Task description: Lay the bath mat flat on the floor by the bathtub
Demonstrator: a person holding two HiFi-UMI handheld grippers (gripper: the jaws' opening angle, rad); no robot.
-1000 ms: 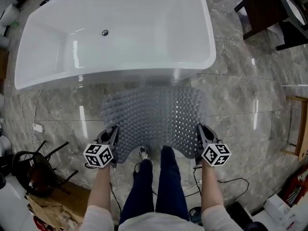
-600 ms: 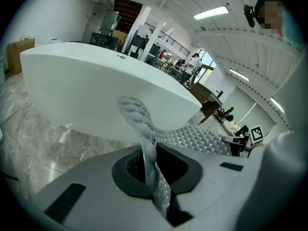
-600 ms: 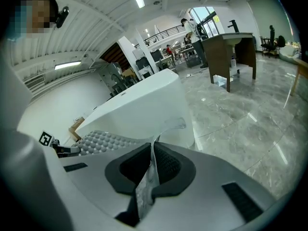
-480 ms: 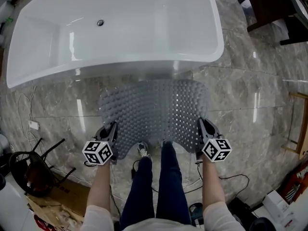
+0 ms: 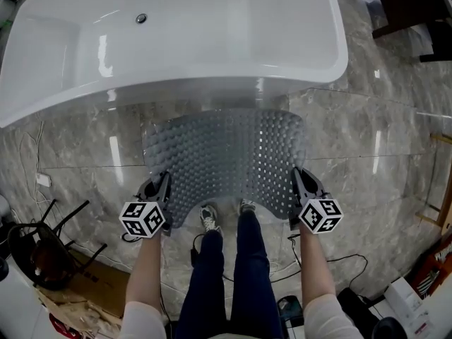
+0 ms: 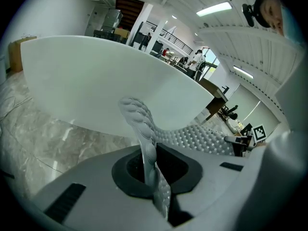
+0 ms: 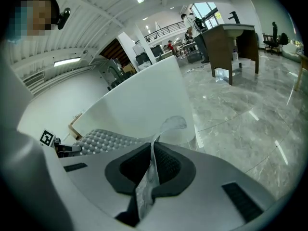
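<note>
Bath mat: grey, studded, perforated, held spread out in front of the white bathtub. Its far edge sits close against the tub's side, but I cannot tell whether that edge touches the marble floor.

Left hand-held gripper: jaws pressed together on the mat corner farthest from the tub on the left, with the corner poking up past them.

Right hand-held gripper: pinching the matching right corner the same way.

The edge away from the tub sags between the two grips. The person's shoes are just beyond that edge.
</note>
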